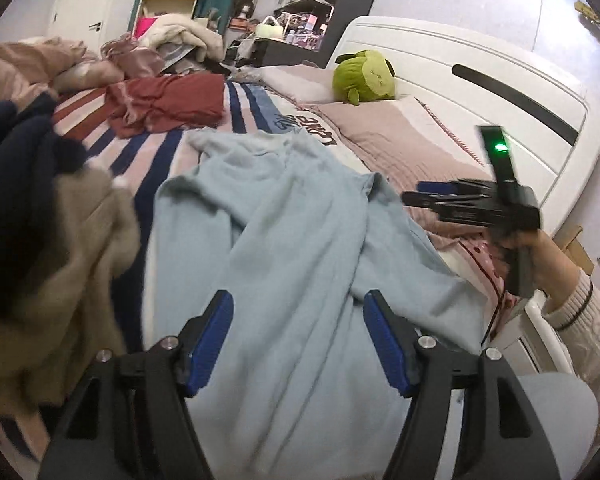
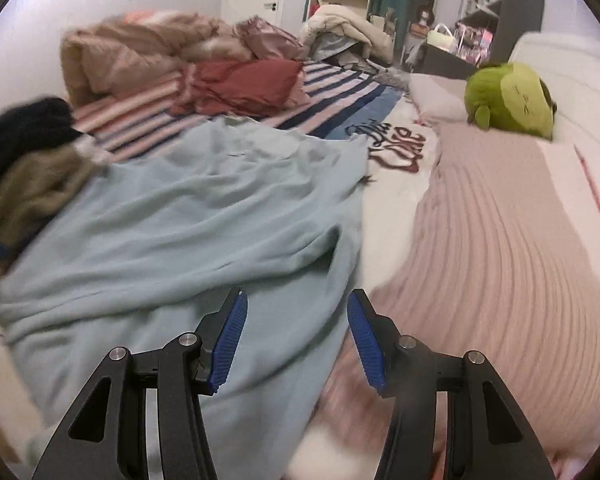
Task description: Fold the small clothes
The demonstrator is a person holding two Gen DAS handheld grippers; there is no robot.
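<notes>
A pale blue garment [image 1: 284,240] lies spread and rumpled across the middle of a striped bed [image 1: 204,136], waiting to be folded, with a heap of dark and tan clothes [image 1: 40,208] just beside it on the left and a dusty pink quilted blanket [image 2: 500,240] touching its right edge. The left gripper [image 1: 298,340] hangs above the near end of the cloth, jaws spread wide and holding nothing. The right gripper [image 2: 298,340] hovers over the garment's right border where blue meets pink, its jaws likewise apart and empty; the left view shows it held out to the side of the cloth in the person's hand [image 1: 540,256]. By the look of it the work sits at the start of a fold: the fabric is laid out but not yet pinched. The next move seems to call for each claw to drop to an edge or corner, close on a single layer, and pull the wrinkles flat before turning cloth over. The garment's long axis runs away from the cameras, its narrower far end pointing toward a crumpled red garment [image 1: 168,104] and the headboard side, where a green plush toy [image 1: 366,76] rests on the pillows
</notes>
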